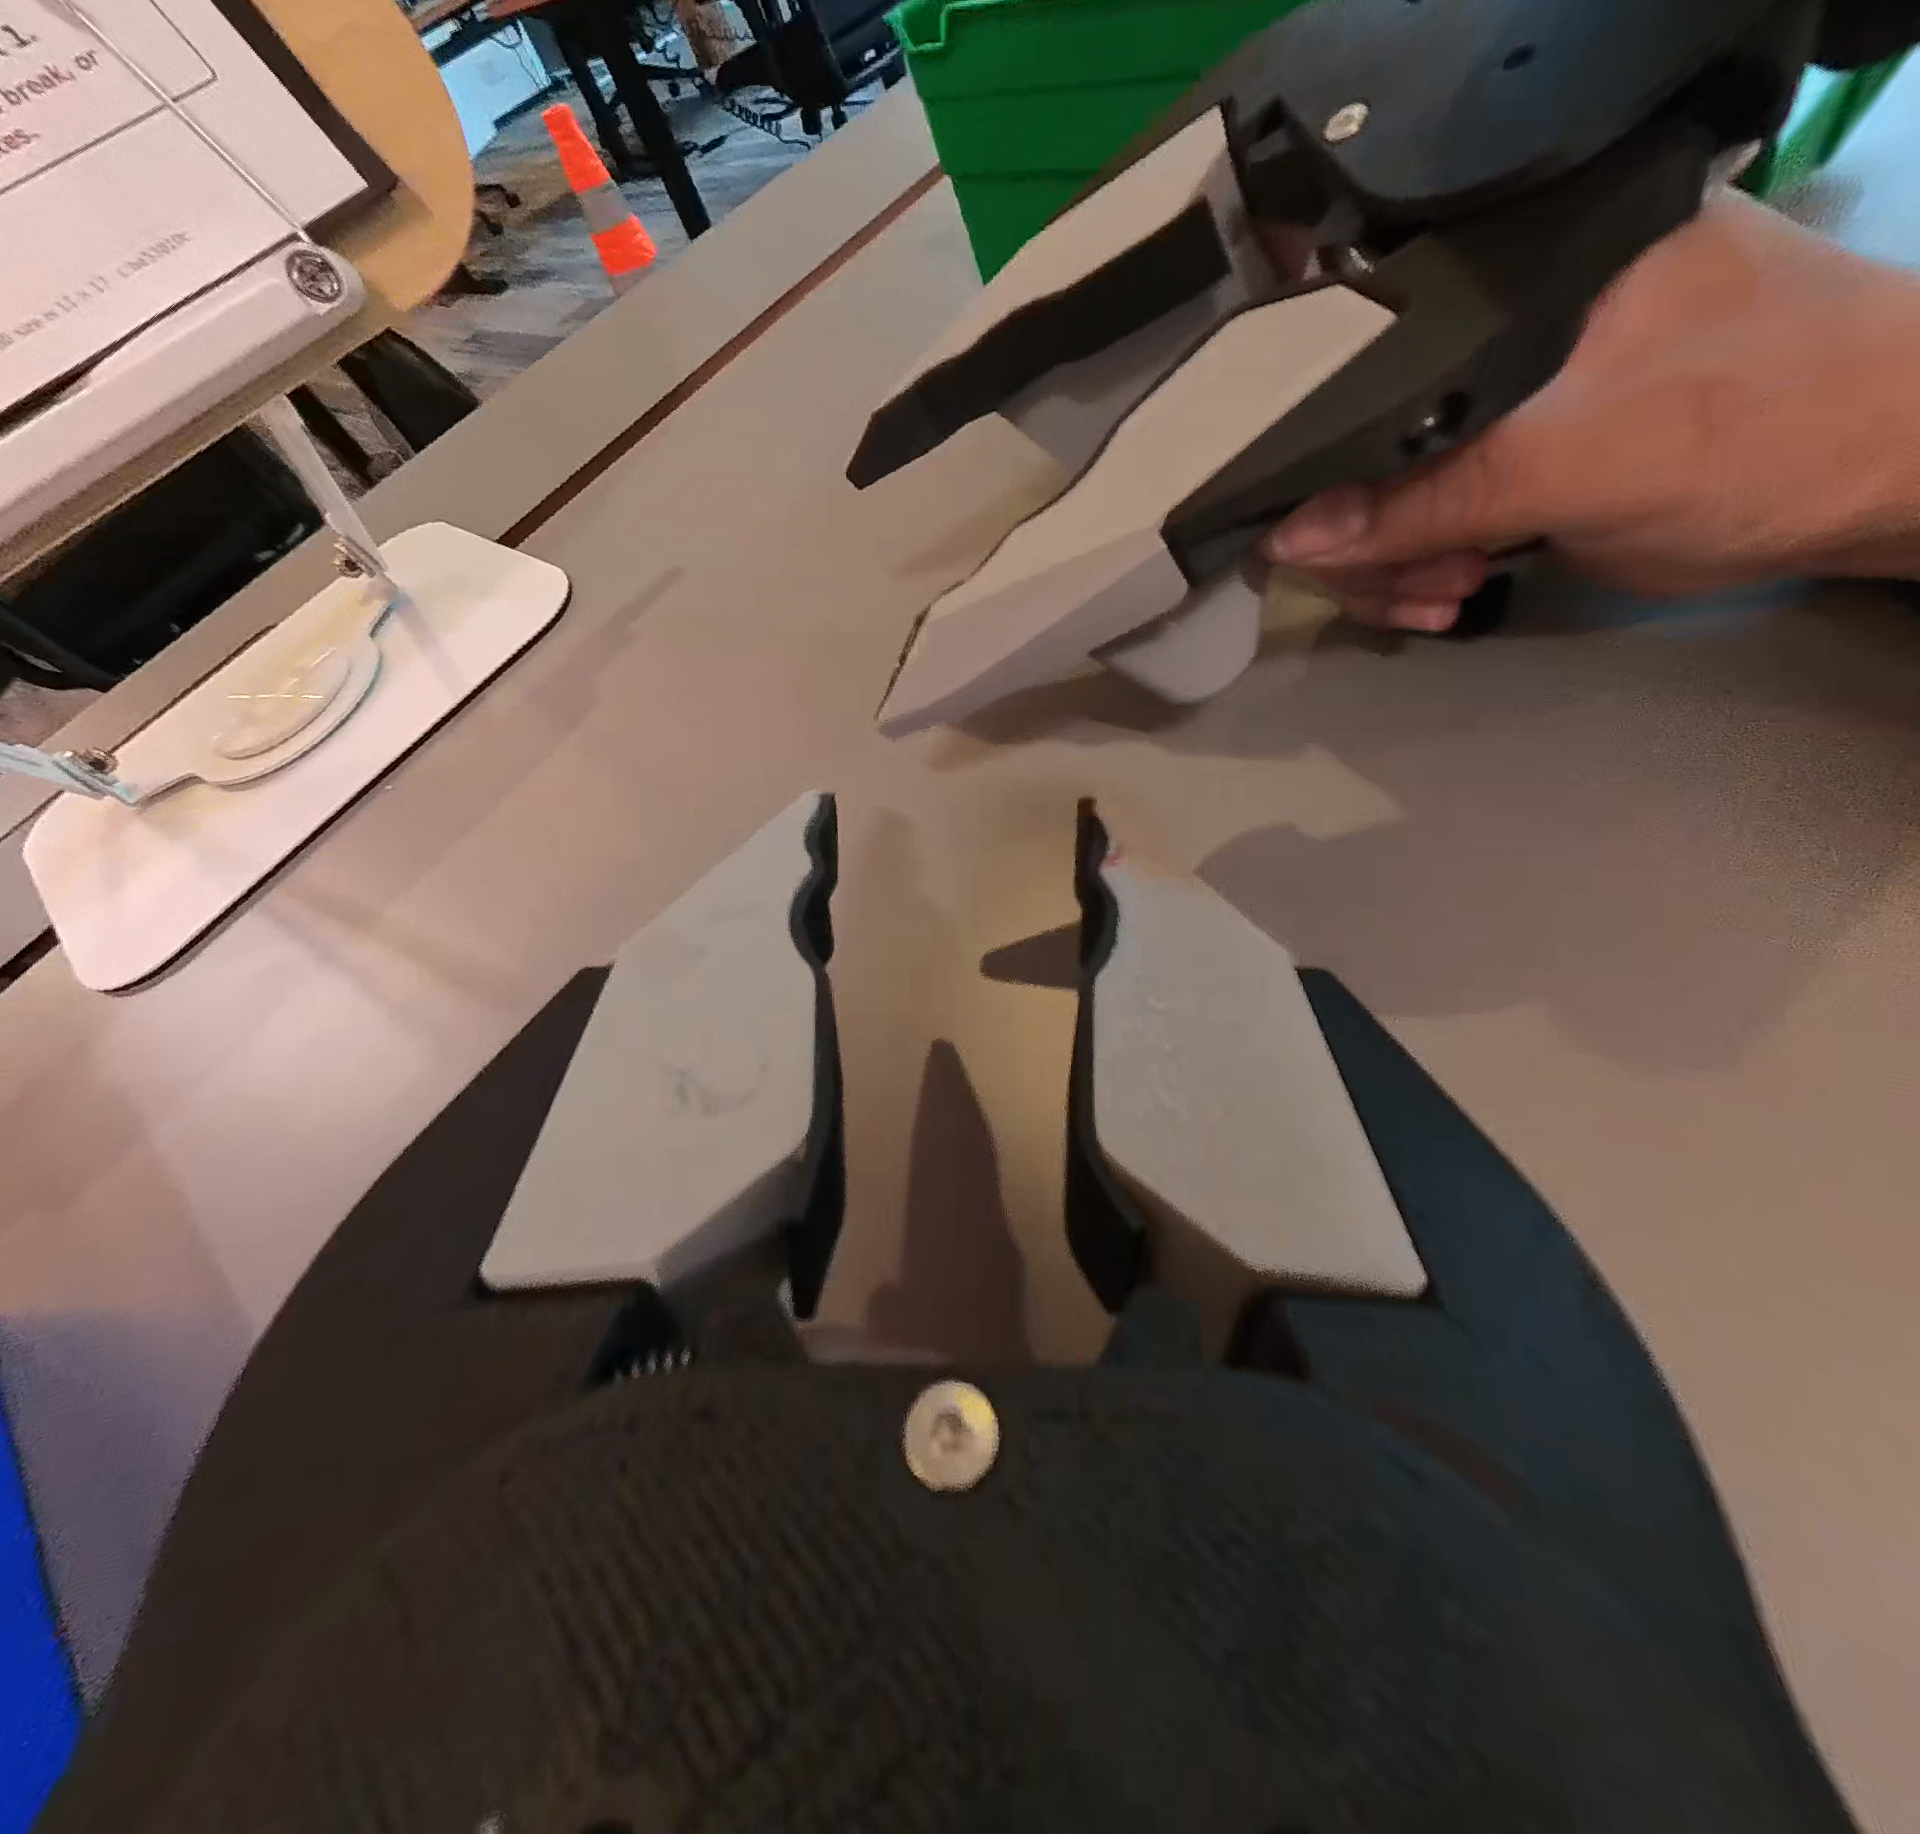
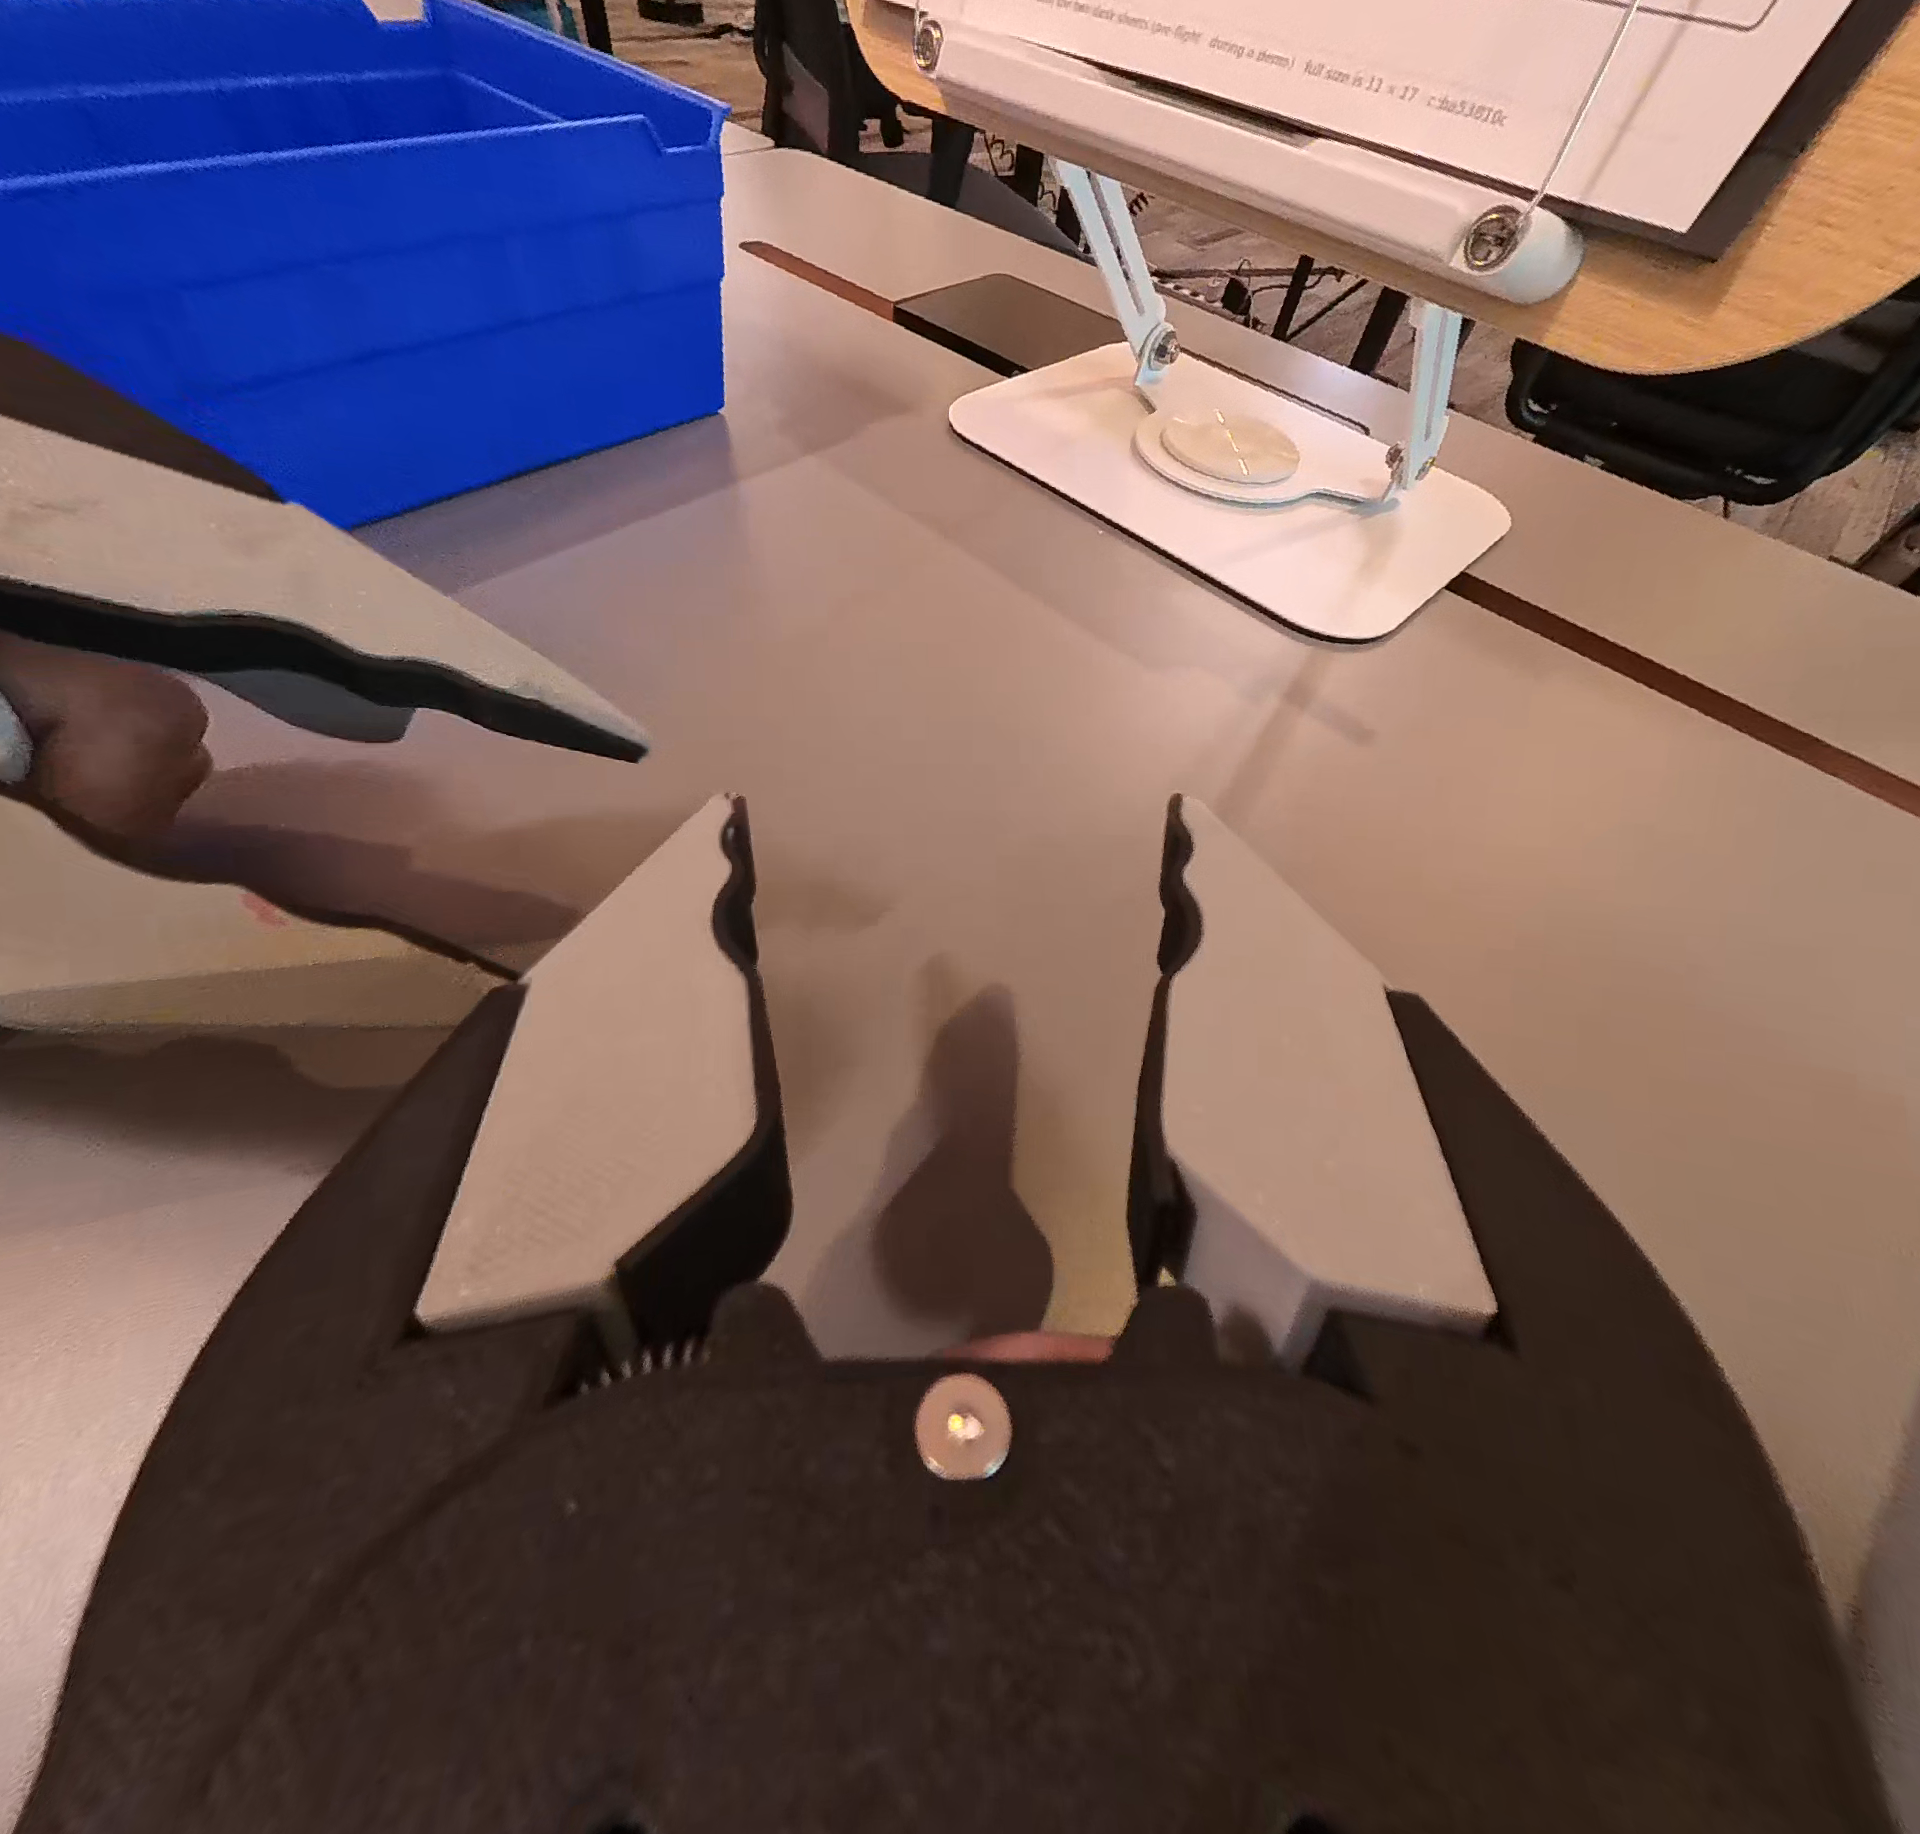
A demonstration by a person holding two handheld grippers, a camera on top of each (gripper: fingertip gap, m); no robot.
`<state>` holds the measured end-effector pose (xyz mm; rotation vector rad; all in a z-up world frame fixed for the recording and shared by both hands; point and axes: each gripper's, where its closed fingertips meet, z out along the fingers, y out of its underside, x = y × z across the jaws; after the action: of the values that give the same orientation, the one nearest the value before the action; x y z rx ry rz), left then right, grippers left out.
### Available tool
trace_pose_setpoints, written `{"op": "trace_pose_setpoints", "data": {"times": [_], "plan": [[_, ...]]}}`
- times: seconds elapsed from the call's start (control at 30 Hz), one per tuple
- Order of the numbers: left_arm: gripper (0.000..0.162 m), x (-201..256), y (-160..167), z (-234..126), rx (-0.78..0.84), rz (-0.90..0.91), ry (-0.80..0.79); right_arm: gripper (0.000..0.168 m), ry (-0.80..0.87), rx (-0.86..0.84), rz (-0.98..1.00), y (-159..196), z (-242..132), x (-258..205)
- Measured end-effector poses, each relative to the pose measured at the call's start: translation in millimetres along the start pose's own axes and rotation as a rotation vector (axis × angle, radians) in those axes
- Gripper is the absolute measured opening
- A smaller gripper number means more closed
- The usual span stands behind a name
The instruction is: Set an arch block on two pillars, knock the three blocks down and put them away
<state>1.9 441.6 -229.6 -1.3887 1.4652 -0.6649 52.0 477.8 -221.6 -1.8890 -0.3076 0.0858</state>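
Both grippers hover low over the grey table (image 2: 935, 641), jaws parted and holding nothing: the left gripper (image 1: 954, 808) and the right gripper (image 2: 954, 805) sit close together. No blocks are visible. A blue bin (image 2: 364, 257) and a green bin (image 1: 1039, 91) flank them.

We see the left tongs (image 1: 954, 808) with pale grey fingers (image 1: 707, 1046) lined in black, on a black ribbed body; the right tongs (image 2: 954, 802) match. The tabletop (image 1: 1455, 1057) is grey-brown with a dark brown seam. A bright blue bin (image 2: 416, 257), a green bin (image 1: 1049, 70), a white stand base (image 2: 1247, 496) and an orange cone with grey bands (image 1: 601, 189) complete the palette.
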Motion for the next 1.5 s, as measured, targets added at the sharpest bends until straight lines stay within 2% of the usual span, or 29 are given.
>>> {"op": "trace_pose_setpoints", "data": {"times": [0.13,0.4,0.63,0.83,1.03,1.23,1.5], "plan": [[0.044,-5,0,-4,0.014,-0.003,-0.015,0.074,0.092,-0.056,-0.045,7,5,18],[0.042,-13,7,-2,-0.021,-0.037,-0.033,0.071,0.075,-0.068,-0.051,9,8,16],[0.044,-12,17,0,-0.090,0.011,-0.061,0.071,0.045,-0.091,-0.014,12,10,14],[0.056,-16,24,1,-0.143,0.026,-0.114,0.073,0.038,-0.077,0.010,11,7,14],[0.053,-20,22,-1,-0.129,0.009,-0.143,0.072,0.037,-0.050,0.008,8,3,11],[0.051,-24,20,-4,-0.116,0.028,-0.190,0.070,0.011,0.004,0.090,3,-7,12],[0.053,-28,28,-8,-0.161,0.005,-0.236,0.068,-0.015,0.014,0.153,4,-13,12]]}}
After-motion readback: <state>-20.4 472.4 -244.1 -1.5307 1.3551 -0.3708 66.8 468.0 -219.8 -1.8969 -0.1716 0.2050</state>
